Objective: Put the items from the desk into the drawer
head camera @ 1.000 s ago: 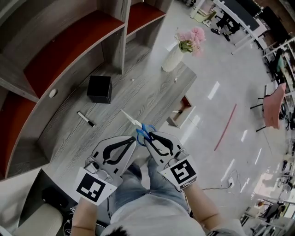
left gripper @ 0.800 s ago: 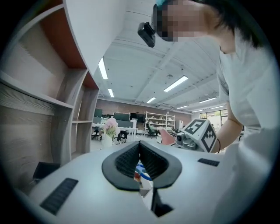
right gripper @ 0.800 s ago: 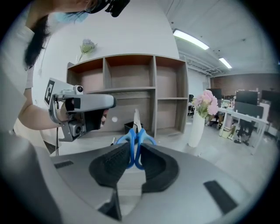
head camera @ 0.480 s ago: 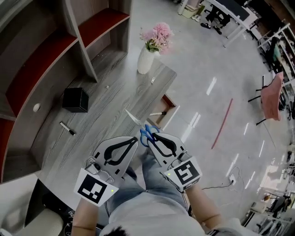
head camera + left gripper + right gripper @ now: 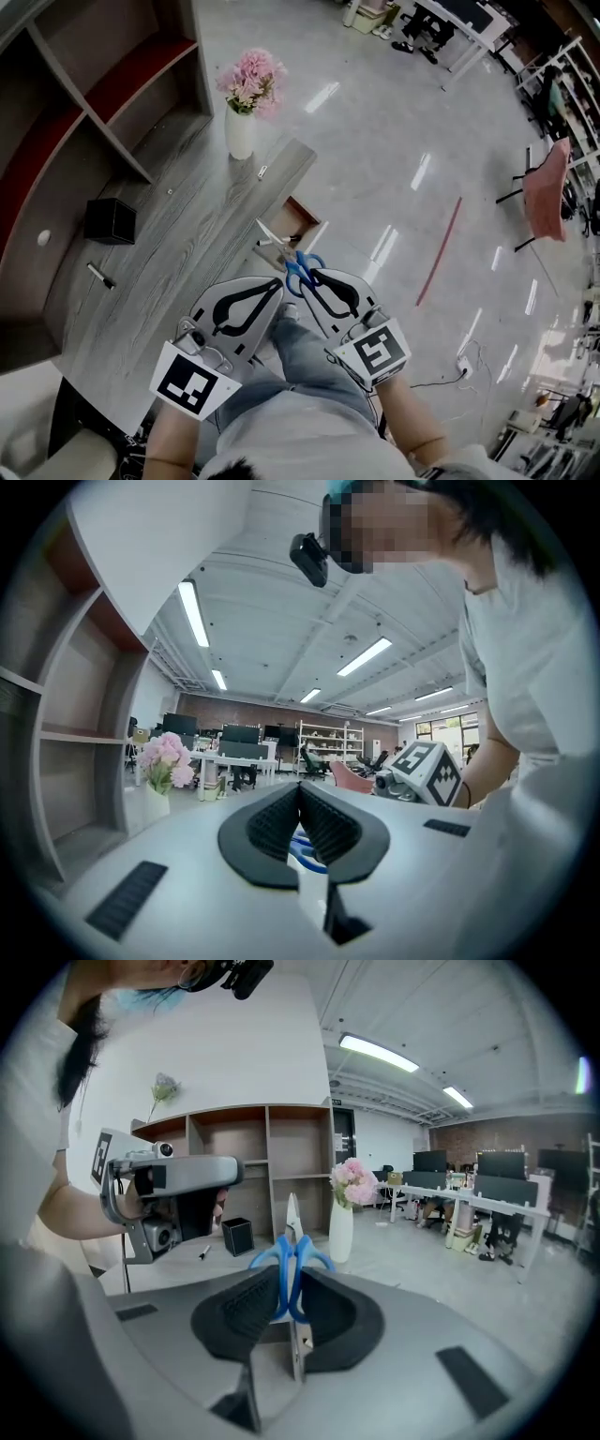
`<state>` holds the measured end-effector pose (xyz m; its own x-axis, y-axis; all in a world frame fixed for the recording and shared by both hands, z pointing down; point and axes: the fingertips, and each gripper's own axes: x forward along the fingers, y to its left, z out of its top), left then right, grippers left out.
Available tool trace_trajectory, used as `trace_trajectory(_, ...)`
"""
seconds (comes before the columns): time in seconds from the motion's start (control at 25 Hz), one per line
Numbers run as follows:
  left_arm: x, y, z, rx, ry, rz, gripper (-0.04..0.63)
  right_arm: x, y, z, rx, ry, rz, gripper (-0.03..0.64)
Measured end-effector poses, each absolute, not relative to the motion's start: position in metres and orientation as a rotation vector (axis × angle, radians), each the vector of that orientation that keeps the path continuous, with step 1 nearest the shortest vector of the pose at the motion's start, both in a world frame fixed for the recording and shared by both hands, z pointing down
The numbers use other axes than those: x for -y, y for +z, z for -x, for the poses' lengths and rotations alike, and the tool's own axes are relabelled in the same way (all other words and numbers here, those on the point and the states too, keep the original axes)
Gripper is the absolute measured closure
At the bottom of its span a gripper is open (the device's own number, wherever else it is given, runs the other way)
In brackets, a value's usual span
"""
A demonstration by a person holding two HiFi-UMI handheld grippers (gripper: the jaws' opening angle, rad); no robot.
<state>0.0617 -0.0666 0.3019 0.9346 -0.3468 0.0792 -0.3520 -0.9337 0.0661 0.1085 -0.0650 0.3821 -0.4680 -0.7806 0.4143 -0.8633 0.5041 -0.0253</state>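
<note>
Blue plastic on the loops, bare steel on the blades: scissors (image 5: 292,1227), clamped at the handles by the right gripper (image 5: 292,1279), jaws closed down to the width of the two loops. Held off the desk (image 5: 187,244), above the person's lap, blades aimed toward the open drawer (image 5: 309,225).

Only from the head view: that drawer, pulled out of the desk's front edge, brown inside, contents too small to tell. Only from the right gripper view: blades shut and standing upright above the pads.

Alongside, the left gripper (image 5: 300,787), jaws together at the tips with nothing pinched. Through the gap behind its pads, in the left gripper view, a sliver of blue. Black-and-white square markers on the right gripper's cube (image 5: 427,772).

Further out on the grey wood-grain desk: a black box (image 5: 110,220), a marker pen (image 5: 100,276) lying flat, and a white vase (image 5: 241,136) of pink flowers (image 5: 251,80) near the far end, all well apart. Behind them, shelving (image 5: 141,70) with red-brown backs. Beyond, from the left gripper view, office tables (image 5: 230,761) with monitors (image 5: 239,735) under ceiling strip lights (image 5: 194,611).
</note>
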Motion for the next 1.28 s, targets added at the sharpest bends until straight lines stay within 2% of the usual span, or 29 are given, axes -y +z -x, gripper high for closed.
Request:
trace_trajectory(0.4,0.075,0.307,-0.121,0.607,0.076,-3.013,0.586,0.083,0.411,-0.168,2.411,0.358,-1.353,0.534)
trace_trajectory(1.28,0.122,0.364,-0.151,0.768,0.15,-2.877,0.586,0.118,0.564,-0.216,2.28,0.589,-1.182,0.533)
